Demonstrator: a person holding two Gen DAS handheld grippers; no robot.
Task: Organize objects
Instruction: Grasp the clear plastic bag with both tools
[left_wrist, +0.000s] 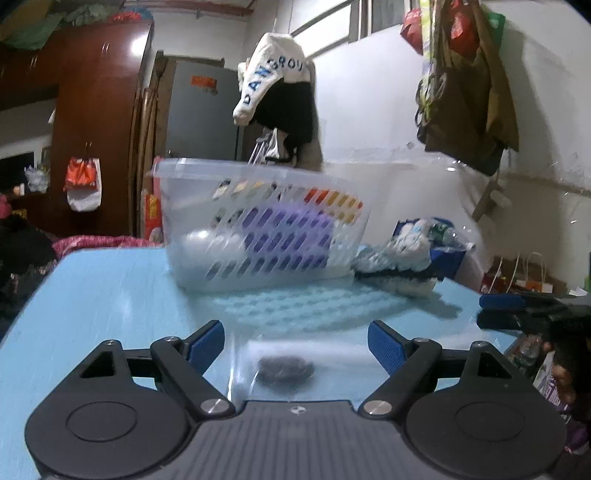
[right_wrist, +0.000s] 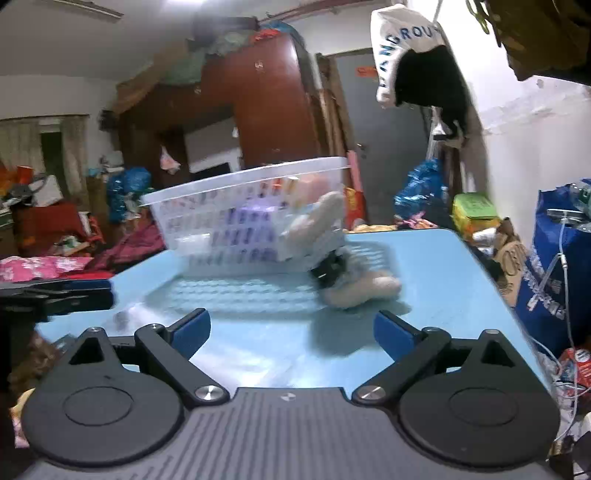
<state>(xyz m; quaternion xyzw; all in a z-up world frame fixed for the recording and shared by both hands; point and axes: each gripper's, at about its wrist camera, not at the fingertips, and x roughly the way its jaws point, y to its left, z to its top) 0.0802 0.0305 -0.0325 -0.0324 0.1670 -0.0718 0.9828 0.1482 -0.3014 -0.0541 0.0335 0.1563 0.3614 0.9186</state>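
Observation:
A translucent white slotted basket (left_wrist: 258, 225) stands on the light blue table (left_wrist: 110, 295), with a purple item (left_wrist: 291, 236) and other things inside. A fluffy white-and-black plush (left_wrist: 399, 262) lies against its right side. A small dark object in clear wrap (left_wrist: 285, 367) lies between my open left gripper's (left_wrist: 295, 345) fingers. In the right wrist view the basket (right_wrist: 251, 218) is ahead, the plush (right_wrist: 354, 280) at its right corner, and my right gripper (right_wrist: 291, 332) is open and empty over the table (right_wrist: 424, 266). The left gripper's fingers (right_wrist: 55, 295) show at the left edge.
The right gripper's fingers (left_wrist: 524, 310) show at the right table edge. A brown wardrobe (left_wrist: 92, 110), hanging clothes (left_wrist: 280, 92) and bags (left_wrist: 469, 92) surround the table. A blue bag (right_wrist: 554, 266) and floor clutter stand beyond its right edge.

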